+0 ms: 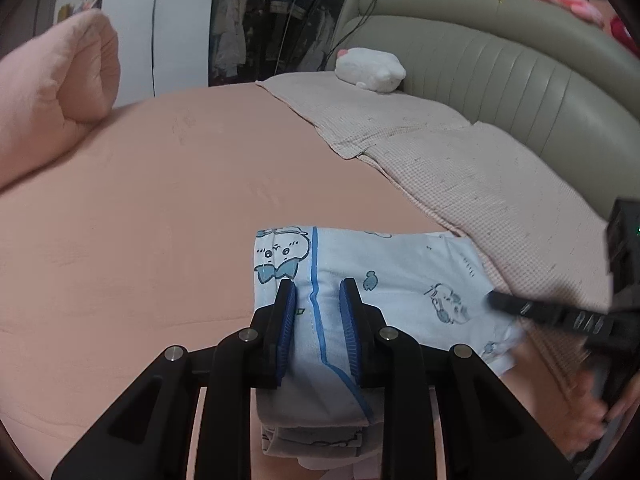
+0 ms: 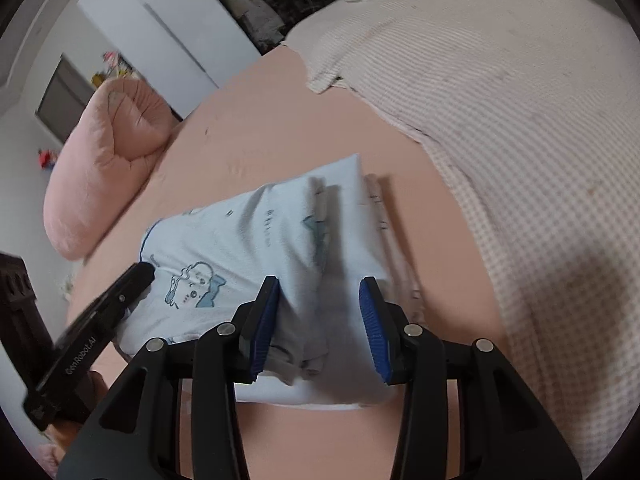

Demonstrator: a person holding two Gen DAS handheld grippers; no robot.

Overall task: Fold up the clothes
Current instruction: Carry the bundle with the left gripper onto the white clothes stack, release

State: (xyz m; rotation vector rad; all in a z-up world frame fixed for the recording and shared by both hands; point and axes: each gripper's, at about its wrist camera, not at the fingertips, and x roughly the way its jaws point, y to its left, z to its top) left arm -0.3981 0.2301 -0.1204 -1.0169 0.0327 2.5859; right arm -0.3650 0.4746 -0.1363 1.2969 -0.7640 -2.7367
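A folded light-blue garment (image 1: 400, 264) printed with cartoon figures and trimmed with a blue stripe lies in a thick stack on the pink bed sheet (image 1: 160, 200). My left gripper (image 1: 318, 292) is shut on the stack's near left end, with the layers squeezed between its blue pads. In the right wrist view the same garment (image 2: 240, 240) fills the gap of my right gripper (image 2: 320, 292), whose pads press on its bunched near right end. Each view shows a black finger of the other gripper resting at the garment's edge: the right one (image 1: 520, 308), the left one (image 2: 132, 280).
A rolled pink quilt (image 1: 60, 92) lies at the bed's far left. A beige checked blanket (image 1: 460, 160) covers the right side, beside a grey-green padded headboard (image 1: 520, 68) and a white plush toy (image 1: 370, 68). A hand (image 1: 588, 412) shows at lower right.
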